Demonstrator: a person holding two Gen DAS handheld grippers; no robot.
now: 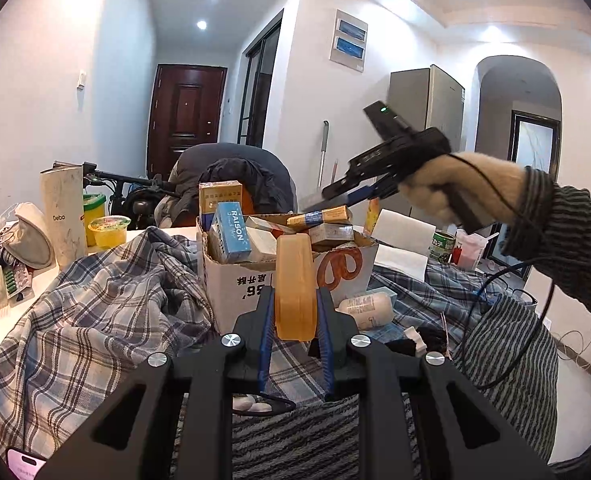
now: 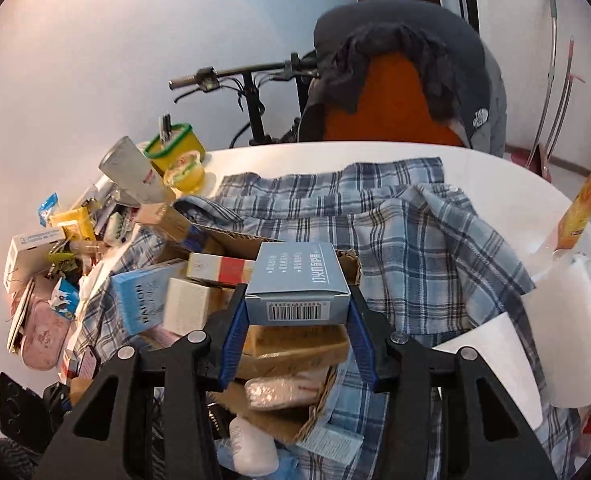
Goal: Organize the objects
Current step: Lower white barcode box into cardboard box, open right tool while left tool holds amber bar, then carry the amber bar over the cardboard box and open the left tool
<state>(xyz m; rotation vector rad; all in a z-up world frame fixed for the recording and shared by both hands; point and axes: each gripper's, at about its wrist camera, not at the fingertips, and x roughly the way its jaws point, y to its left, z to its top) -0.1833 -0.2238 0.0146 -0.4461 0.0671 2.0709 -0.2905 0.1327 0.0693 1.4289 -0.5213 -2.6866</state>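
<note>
Two grippers loaded: left gripper (image 1: 295, 320) clamps an amber block (image 1: 294, 280); right gripper (image 2: 297, 336) grips a barcoded blue-grey box (image 2: 297, 286). Cardboard box (image 1: 231, 280) holds a carton (image 1: 230, 234) reading "RAISON"; white tumbler (image 1: 63, 216) reads "Debo".

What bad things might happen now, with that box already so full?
1. The cardboard box is heaped with small packs, so the blue-grey carton held in the right gripper may slide off the pile if dropped there.
2. The box sits on a rumpled plaid cloth; a push could tip it.
3. The left gripper holds a translucent orange piece close to the box front and might bump it.
</note>
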